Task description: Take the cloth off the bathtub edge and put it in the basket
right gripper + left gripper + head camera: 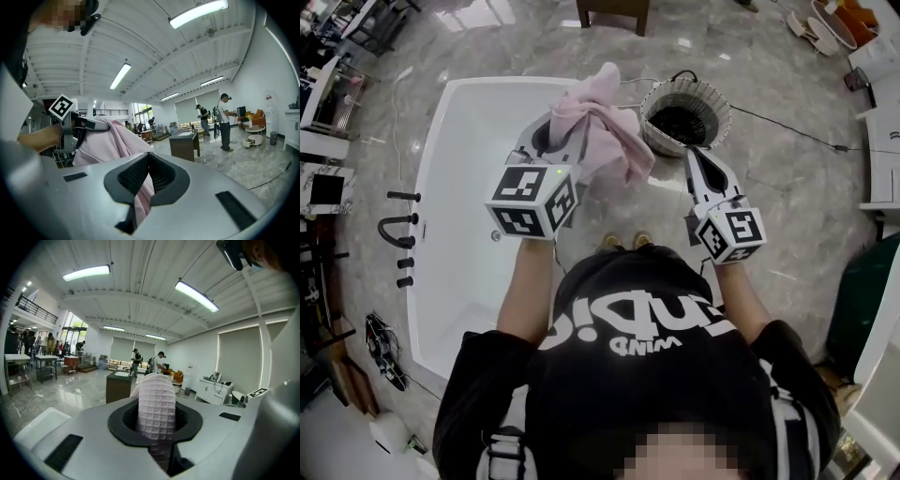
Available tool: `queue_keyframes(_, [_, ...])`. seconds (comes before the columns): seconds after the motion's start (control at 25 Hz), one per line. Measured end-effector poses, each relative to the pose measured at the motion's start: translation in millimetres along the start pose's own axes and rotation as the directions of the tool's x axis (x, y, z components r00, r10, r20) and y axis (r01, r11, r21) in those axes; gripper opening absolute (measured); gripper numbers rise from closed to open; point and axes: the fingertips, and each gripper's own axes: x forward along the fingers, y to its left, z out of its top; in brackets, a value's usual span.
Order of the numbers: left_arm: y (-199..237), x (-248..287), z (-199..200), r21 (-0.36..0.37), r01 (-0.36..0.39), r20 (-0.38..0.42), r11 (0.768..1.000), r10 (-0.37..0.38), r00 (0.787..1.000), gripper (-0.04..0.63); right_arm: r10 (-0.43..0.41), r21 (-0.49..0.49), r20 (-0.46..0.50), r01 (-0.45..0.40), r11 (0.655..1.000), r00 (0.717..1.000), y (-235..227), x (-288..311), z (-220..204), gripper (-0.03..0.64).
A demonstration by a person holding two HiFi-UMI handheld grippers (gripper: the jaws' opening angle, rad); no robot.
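Note:
A pink cloth (pixel 602 127) hangs bunched from my left gripper (pixel 564 129), lifted above the white bathtub (pixel 455 178). In the left gripper view the waffle-textured cloth (pixel 157 411) runs straight up between the jaws of the left gripper (pixel 157 427), which is shut on it. To the right of the cloth, on the floor beside the tub, stands a round woven basket (pixel 715 101) with a dark inside. My right gripper (pixel 699 156) hovers just in front of the basket, apart from the cloth. Its jaws (pixel 147 157) meet with nothing clamped. The cloth (pixel 105 140) shows beyond them at the left.
Black tap fittings (pixel 399 230) line the tub's left rim. A black cable (pixel 787 131) runs across the marble floor to the basket. A dark wooden cabinet (pixel 614 11) stands beyond the tub. People stand far off in the hall (pixel 225 122).

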Motion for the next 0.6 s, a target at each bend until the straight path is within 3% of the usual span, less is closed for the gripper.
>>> queue_keyframes(0.2, [-7, 16, -4, 0.014, 0.087, 0.001, 0.996, -0.087, 0.996, 0.072, -0.069, 0.004, -0.001, 0.069, 0.998, 0.998, -3, -6, -12, 0.011])
queue_keyframes(0.6, [-44, 86, 6, 0.067, 0.268, -0.027, 0.961, -0.267, 0.963, 0.072, -0.259, 0.052, 0.014, 0.258, 0.965, 0.966, -51, -26, -22, 0.011])
